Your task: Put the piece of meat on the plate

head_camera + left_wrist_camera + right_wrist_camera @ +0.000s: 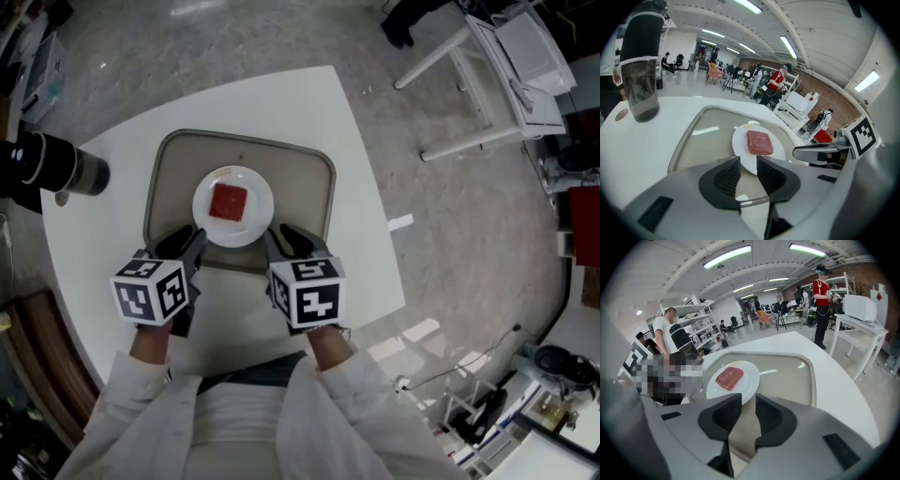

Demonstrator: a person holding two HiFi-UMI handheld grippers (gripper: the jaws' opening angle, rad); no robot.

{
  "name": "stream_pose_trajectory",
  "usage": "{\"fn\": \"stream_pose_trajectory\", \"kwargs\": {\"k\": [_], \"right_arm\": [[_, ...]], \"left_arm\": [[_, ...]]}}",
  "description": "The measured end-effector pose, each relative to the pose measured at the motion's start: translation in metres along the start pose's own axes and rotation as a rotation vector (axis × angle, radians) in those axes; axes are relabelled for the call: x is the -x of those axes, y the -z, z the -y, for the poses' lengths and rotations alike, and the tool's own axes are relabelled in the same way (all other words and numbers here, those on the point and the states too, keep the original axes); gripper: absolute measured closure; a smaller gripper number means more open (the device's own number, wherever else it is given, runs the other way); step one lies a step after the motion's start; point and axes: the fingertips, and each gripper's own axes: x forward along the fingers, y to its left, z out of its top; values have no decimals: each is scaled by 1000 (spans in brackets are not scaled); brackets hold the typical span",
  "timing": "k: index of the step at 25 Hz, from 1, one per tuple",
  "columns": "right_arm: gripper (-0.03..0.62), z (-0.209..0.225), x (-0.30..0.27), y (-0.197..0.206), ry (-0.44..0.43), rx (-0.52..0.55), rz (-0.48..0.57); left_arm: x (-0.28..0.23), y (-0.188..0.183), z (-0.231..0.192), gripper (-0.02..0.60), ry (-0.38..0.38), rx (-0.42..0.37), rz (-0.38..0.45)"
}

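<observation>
A red square piece of meat (pixel 228 202) lies flat in the middle of a small white plate (pixel 204 223). The plate rests on a beige tray (pixel 302 178) on the white table. My left gripper (pixel 193 246) hovers at the tray's near edge, just left of the plate, open and holding nothing. My right gripper (pixel 279 240) is at the plate's near right, also open and holding nothing. In the left gripper view the meat (pixel 759 142) and plate (pixel 739 140) lie just beyond the jaws of the left gripper (pixel 748 169). The right gripper view shows the meat (pixel 729 378) beyond the jaws of the right gripper (pixel 748 409).
A dark cylindrical tumbler (pixel 58 169) stands on the table's left side, tall in the left gripper view (pixel 641 70). The white table's edge (pixel 370 187) drops to a grey floor. A white rack (pixel 506 66) stands at the far right. People stand in the background.
</observation>
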Motion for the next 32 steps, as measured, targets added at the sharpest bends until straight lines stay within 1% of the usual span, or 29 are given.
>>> {"fn": "stream_pose_trajectory", "kwargs": {"k": [3,7,11,13,14,16,18,21,23,26,32], "right_arm": [[496,-7,17,-1,5,-6,58],[503,-35,44,-2,-27,9,161],[550,-54,71,0,-36,5,257],[560,-68,86,3,-36,4,299],[565,-75,93,5,-34,5,319],[569,-90,108,9,-29,9,354],[572,-105,120,14,-26,14,376],[576,-131,136,28,-34,38,379],[577,-150,146,37,-37,57,394],[579,-174,156,49,-41,44,425],[579,-210,187,65,-24,48,480]], "left_arm": [[14,-1,6,482,14,-23,28],[43,3,14,483,53,-56,73],[69,10,25,483,98,-97,113],[87,14,30,490,126,-113,147],[97,15,31,501,142,-122,169],[118,19,36,556,177,-138,216],[136,23,41,568,218,-155,249],[161,38,51,572,281,-198,255],[179,47,56,572,306,-231,261],[202,59,63,572,337,-256,275],[231,90,82,572,405,-301,245]]}}
